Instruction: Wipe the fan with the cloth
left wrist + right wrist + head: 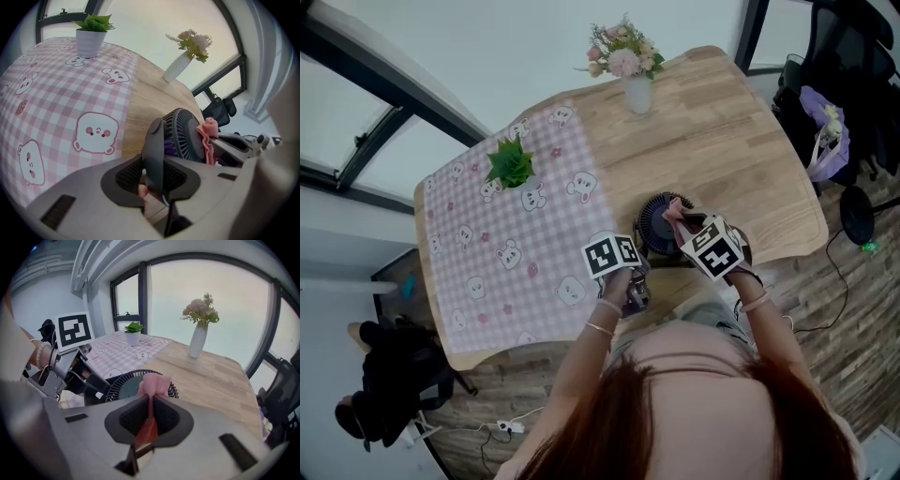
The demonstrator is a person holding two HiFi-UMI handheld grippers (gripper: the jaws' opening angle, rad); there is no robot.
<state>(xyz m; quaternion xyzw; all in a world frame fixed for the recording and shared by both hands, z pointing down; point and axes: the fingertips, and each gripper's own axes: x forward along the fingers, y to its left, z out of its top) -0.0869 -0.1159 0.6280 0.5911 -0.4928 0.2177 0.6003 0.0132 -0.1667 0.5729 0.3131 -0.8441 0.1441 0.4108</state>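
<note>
Right tool (149, 414) tight on cloth (154, 384)

Vase (637, 94) of flowers upper centre; plant (510, 165) on checked tablecloth (492, 258) at left; chair (853, 47) upper right.

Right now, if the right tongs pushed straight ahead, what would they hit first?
The front grille of the fan: the pink cloth pinched in the right tongs seems nearly against it, though depth is unclear.

No readable text, no labels or brands, no numbers or signs
</note>
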